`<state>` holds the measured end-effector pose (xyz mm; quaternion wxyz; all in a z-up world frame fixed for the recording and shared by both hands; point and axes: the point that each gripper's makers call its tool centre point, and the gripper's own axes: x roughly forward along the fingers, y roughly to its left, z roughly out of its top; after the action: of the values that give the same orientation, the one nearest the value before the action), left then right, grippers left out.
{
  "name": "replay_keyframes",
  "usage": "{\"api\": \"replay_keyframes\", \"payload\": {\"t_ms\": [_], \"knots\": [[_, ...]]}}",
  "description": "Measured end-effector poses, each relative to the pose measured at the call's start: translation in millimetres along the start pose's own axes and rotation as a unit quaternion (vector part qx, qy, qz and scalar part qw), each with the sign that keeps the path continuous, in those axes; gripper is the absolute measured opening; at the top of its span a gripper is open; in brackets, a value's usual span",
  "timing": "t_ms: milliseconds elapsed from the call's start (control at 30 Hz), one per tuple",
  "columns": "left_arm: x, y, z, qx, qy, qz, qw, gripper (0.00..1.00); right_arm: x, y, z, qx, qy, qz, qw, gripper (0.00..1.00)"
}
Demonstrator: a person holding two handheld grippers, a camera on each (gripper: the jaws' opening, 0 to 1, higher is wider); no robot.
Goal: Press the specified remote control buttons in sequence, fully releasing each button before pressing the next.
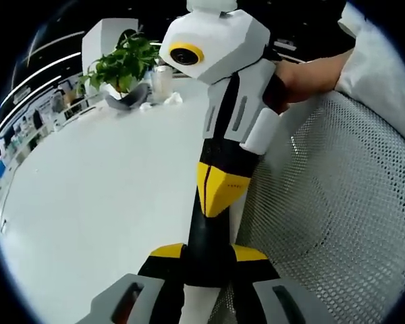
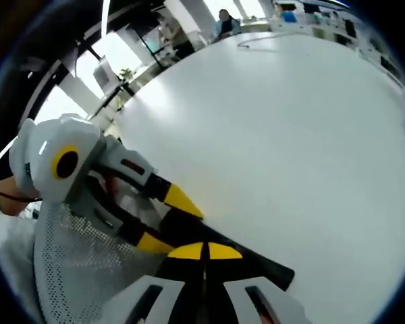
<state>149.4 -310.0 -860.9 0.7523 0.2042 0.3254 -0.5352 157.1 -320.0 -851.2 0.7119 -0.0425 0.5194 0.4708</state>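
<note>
The remote [image 1: 206,260] is a long black bar lying at the counter [image 1: 101,202] edge, beside a white mesh chair back [image 1: 337,202]. In the left gripper view the left hand-held gripper [image 1: 206,260] has its yellow-tipped jaws on either side of the remote's near end, clamped on it. The right hand-held gripper [image 1: 216,192] comes down from the top of that view, its yellow jaw tips together and resting on the remote's top face. A hand [image 1: 307,74] holds its white body.

In the right gripper view the remote [image 2: 256,263] runs from between the left hand-held gripper's [image 2: 169,219] spread yellow tips toward the lower right, and the right hand-held gripper's [image 2: 204,251] closed tips sit on it.

Farther off on the counter stand a potted plant [image 1: 121,64], a clear container [image 1: 160,81] and a crumpled tissue [image 1: 170,99]. Shelves [image 1: 27,121] line the far wall.
</note>
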Motion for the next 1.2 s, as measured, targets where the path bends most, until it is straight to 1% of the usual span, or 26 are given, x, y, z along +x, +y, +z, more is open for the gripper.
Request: {"api": "replay_keyframes", "payload": {"t_ms": [100,267,400,467,533,567,633,800,933,1100,1133,1167,1200], "knots": [[1,0.4,0.4,-0.001,0.002,0.003,1.0000,0.24,0,0,-0.3,-0.005,-0.001,-0.004,1.0000,0.00],[3,2.2,3.2,-0.006,0.003,0.010,0.9999,0.24,-2,-5,0.7,-0.014,-0.005,-0.021,0.9997,0.00],[5,3.8,5.0,-0.004,0.003,0.014,0.9999,0.25,-4,-10,1.3,-0.005,-0.009,-0.025,0.9996,0.00],[5,4.9,5.1,-0.005,0.002,0.015,0.9999,0.25,-4,-9,1.5,-0.004,-0.010,-0.024,0.9996,0.00],[3,6.3,4.1,-0.006,0.001,0.017,0.9998,0.25,-4,-10,2.2,-0.009,-0.012,-0.028,0.9995,0.00],[0,7.5,1.4,-0.013,0.008,0.017,0.9997,0.25,-4,-10,2.4,-0.012,-0.012,-0.030,0.9994,0.00],[-2,10.2,-0.7,-0.021,0.005,0.016,0.9996,0.25,-4,-12,2.7,-0.012,-0.014,-0.032,0.9993,0.00],[0,10.6,-1.6,-0.004,0.010,0.019,0.9998,0.25,-5,-14,3.1,0.003,-0.018,-0.026,0.9995,0.00],[0,12.2,-0.8,0.000,0.003,0.016,0.9999,0.25,-5,-13,3.3,-0.002,-0.020,-0.026,0.9995,0.00],[2,12.6,0.9,0.003,0.002,0.016,0.9999,0.25,-6,-13,3.4,0.007,-0.018,-0.028,0.9994,0.00],[2,11.5,0.5,0.003,0.002,0.016,0.9999,0.25,-6,-13,3.1,0.009,-0.016,-0.026,0.9995,0.00],[3,12.7,1.3,0.004,0.002,0.016,0.9999,0.24,-6,-10,-0.6,0.020,-0.002,-0.013,0.9997,0.00],[2,11.5,0.8,0.003,0.001,0.016,0.9999,0.24,-5,-9,-1.4,0.023,0.001,-0.010,0.9997,0.00]]}}
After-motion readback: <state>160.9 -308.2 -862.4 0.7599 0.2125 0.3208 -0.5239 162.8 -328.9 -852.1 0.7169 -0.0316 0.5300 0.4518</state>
